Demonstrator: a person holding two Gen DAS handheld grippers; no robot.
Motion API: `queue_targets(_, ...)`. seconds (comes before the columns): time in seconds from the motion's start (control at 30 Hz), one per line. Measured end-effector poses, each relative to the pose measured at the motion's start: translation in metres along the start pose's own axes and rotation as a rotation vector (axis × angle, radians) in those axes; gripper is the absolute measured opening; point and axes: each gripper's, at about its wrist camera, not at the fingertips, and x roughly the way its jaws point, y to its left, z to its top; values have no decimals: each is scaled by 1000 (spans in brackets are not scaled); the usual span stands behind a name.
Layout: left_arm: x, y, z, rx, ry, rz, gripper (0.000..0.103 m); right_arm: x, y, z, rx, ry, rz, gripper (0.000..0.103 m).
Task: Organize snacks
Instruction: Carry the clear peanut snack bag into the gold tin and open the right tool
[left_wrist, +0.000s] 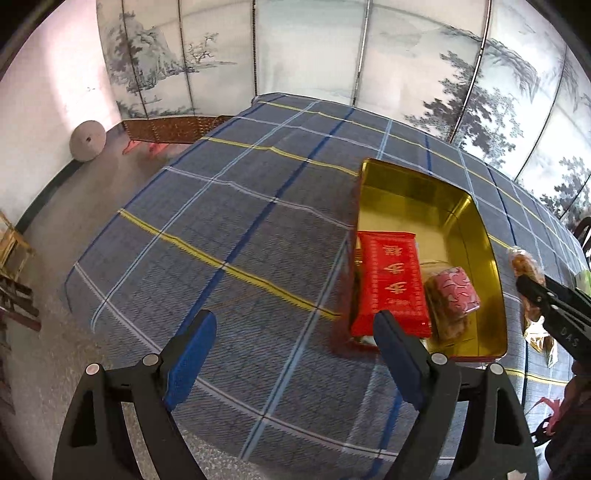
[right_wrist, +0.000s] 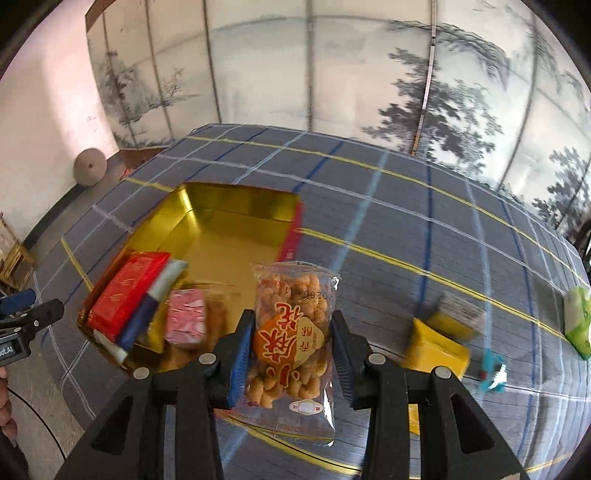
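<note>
My right claw (right_wrist: 291, 354) is clamped on a clear bag of fried twists (right_wrist: 291, 325), pinched at its middle so it hangs upright between the pads and can be lowered flat. The open gold tin (right_wrist: 236, 236) lies ahead and to the left of that claw, on the checked cloth of the desk (right_wrist: 406, 206). A red packet (right_wrist: 125, 291) and a pink-wrapped snack (right_wrist: 186, 319) sit packed against the tin's near end, which leaves the far half bare — room, I judge, for this bag. My left claw (left_wrist: 295, 354) stands wide with nothing between its pads, just beside the tin's near corner, probably waiting clear of the drop. To the right of my right claw lie a yellow packet (right_wrist: 436, 350) and a green one (right_wrist: 578, 321), both blurred, and I cannot read either. A small blue thing (right_wrist: 493, 371) near them is too smeared to name. The bag's lower end is partly hidden behind my fingers.
</note>
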Motion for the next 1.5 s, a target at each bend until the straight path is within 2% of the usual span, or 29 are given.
queue_targets(0.47, -1, 26, -4, -50, 13, 3, 85, 22, 49, 4, -98, 33, -18, 40)
queue_targets(0.57, -1, 29, -4, -57, 16, 2, 85, 24, 56, 1, -98, 52, 12, 40)
queue_targets(0.7, -1, 31, -5, -62, 18, 1, 85, 25, 60, -1, -92, 55, 31, 40)
queue_targets(0.8, 0, 31, -5, -63, 22, 3, 85, 25, 61, -3, -58, 73, 97, 40)
queue_targets(0.93, 2, 30, -5, -62, 28, 2, 85, 25, 69, -6, -88, 62, 85, 40)
queue_targets(1.07, 4, 29, -6, -59, 34, 0, 85, 24, 72, -2, -70, 63, 112, 40)
queue_targets(1.17, 4, 30, -6, -60, 35, 1, 85, 25, 70, 0, -35, 67, 145, 41)
queue_targets(1.5, 2, 25, -5, -47, 27, -5, 85, 14, 57, 0, -10, 25, 167, 46)
